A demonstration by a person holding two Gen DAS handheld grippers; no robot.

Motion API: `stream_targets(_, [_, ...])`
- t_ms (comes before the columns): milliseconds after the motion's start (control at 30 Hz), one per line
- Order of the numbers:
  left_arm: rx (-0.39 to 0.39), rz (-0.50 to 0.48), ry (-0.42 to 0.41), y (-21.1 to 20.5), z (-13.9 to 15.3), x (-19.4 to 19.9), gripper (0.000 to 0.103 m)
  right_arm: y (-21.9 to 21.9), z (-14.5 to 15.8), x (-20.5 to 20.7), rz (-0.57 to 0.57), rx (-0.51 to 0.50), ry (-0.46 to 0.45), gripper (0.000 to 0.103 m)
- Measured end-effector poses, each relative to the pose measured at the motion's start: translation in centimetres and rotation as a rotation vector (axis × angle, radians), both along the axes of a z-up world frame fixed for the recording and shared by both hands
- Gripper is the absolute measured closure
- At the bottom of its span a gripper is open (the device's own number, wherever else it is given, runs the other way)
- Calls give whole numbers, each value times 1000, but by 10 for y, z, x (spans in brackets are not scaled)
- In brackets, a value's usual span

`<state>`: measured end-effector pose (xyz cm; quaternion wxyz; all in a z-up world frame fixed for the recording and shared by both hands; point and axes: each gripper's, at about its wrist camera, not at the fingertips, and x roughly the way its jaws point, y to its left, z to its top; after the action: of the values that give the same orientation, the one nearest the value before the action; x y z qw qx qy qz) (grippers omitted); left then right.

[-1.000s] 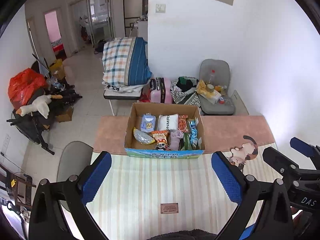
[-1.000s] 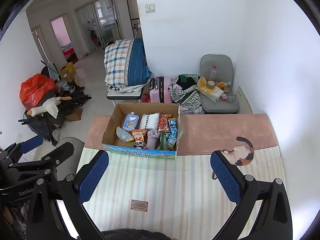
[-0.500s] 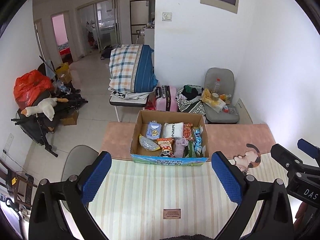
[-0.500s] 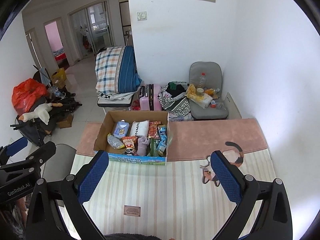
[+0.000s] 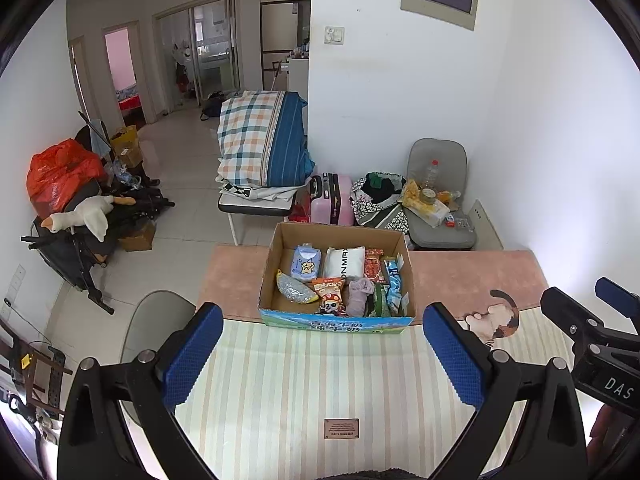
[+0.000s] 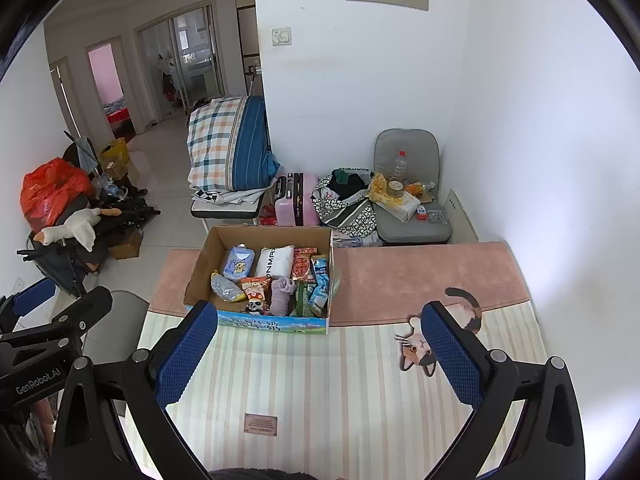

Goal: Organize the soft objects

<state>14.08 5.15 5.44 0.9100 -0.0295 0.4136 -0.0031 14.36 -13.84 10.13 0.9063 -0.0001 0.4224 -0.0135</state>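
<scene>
Both the left tongs (image 5: 322,354) and right tongs (image 6: 318,354) hang apart and empty, likely readying a pick; the cardboard box (image 5: 336,318) of soft packets (image 5: 344,262) sits ahead on the counter (image 5: 304,380).

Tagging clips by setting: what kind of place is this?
Likely a lived-in home: a pink hard-shell suitcase on the tiled floor, a folded plaid quilt, and a white plush goose atop clutter.
</scene>
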Motion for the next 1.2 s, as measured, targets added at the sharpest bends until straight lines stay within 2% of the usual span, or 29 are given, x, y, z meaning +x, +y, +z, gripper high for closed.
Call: stream_targets(1200, [14, -4, -18, 2, 10, -2, 0, -3, 8, -9, -6, -26, -53, 0])
